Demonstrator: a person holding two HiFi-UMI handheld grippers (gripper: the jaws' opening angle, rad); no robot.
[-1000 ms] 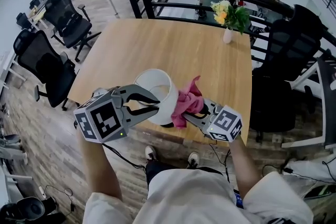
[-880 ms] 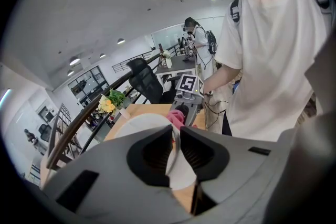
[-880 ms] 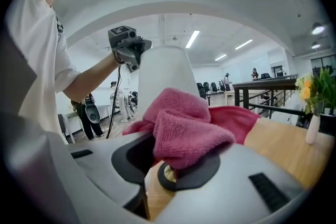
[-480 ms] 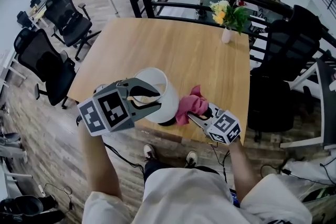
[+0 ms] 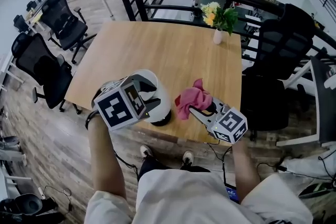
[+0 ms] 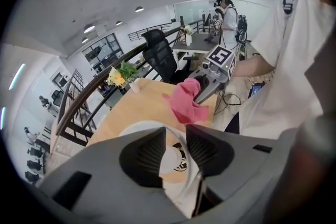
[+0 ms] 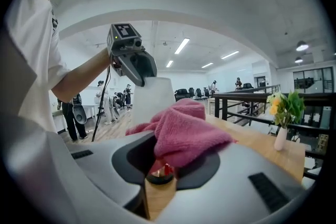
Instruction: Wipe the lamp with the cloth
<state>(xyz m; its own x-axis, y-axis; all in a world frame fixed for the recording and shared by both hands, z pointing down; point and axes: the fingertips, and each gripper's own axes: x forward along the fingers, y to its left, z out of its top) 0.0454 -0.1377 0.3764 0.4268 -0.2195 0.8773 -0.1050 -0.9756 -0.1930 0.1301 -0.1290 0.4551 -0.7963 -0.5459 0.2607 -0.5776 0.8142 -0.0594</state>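
Right gripper view: pink cloth (image 7: 185, 132) within right claw (image 7: 167, 161), lamp (image 7: 152, 98) just beyond.

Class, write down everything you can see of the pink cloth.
The cloth is pink, soft and fluffy like towelling, bunched into loose folds. The right gripper is shut on one end, holding it above the wooden table near its front edge. It sits beside the white lamp, seemingly not touching it.
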